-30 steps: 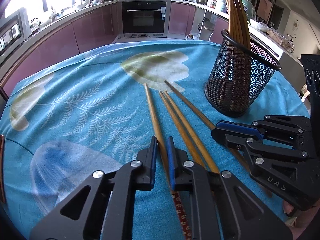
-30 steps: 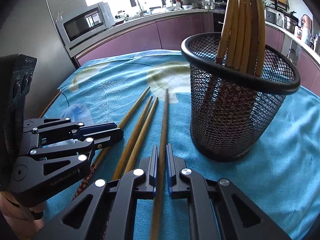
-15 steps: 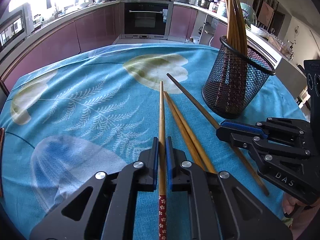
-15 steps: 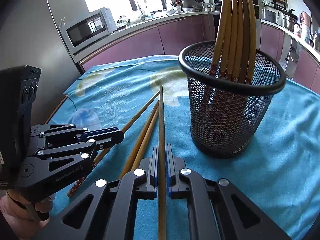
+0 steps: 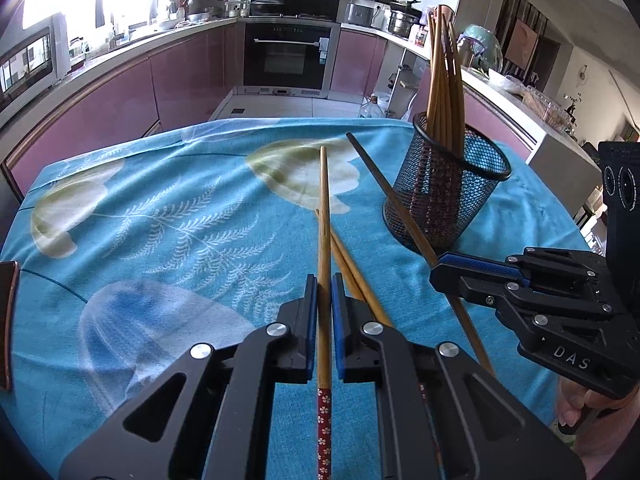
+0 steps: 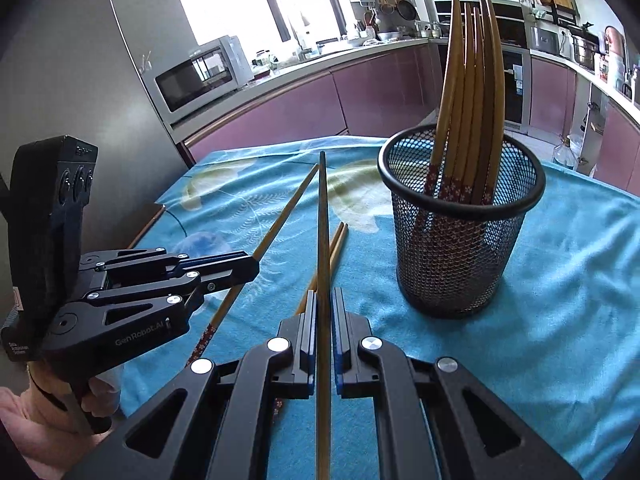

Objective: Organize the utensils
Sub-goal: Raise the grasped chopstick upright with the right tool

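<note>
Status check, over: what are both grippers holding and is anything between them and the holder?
Left gripper shut on one chopstick. Right gripper shut on another chopstick. Two loose chopsticks on the cloth. Mesh holder upright, path open.

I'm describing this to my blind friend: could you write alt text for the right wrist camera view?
The right gripper clamps a wooden chopstick pointing forward over a blue floral tablecloth. To its right stands a black mesh holder filled with upright chopsticks. On the left, the left gripper holds another chopstick, with two loose chopsticks on the cloth between.
</note>
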{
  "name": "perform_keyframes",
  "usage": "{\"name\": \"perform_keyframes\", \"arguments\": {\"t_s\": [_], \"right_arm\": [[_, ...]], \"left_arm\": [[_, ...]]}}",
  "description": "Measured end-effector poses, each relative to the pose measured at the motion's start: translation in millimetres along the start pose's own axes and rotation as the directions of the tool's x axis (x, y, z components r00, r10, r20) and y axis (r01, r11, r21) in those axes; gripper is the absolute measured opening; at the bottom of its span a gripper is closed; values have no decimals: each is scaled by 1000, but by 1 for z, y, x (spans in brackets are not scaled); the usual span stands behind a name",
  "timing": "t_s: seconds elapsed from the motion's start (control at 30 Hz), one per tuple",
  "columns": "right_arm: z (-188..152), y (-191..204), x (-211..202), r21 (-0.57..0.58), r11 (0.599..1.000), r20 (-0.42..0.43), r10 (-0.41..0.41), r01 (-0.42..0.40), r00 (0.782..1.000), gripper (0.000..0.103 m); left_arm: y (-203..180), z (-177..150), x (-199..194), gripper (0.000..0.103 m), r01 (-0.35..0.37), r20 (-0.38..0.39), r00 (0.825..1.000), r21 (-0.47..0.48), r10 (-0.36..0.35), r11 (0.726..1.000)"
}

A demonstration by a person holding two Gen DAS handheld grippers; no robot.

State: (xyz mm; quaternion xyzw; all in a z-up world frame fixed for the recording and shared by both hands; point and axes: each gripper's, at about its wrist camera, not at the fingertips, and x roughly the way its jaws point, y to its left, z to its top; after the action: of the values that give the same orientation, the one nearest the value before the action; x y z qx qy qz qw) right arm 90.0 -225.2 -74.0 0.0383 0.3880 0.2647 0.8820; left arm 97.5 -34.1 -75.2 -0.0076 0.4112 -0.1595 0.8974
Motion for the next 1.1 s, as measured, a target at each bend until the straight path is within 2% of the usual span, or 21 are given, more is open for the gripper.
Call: {"name": "perform_keyframes", "arguments": {"t_s": [0.33, 0.6, 1.1], "right_arm": [[4, 6, -29, -9, 1000, 74, 21, -21, 997, 6], [7, 0, -50, 8, 999, 124, 41, -43, 991, 6], [14, -11, -74, 22, 998, 199, 53, -58, 979, 6]], "left_arm": [[-4, 7, -32, 8, 79, 54, 995, -10, -78, 997], [-4, 12, -55, 8, 151, 92, 985, -11, -149, 989], [-9, 20, -85, 8, 213, 150, 966, 4, -211, 977]]}}
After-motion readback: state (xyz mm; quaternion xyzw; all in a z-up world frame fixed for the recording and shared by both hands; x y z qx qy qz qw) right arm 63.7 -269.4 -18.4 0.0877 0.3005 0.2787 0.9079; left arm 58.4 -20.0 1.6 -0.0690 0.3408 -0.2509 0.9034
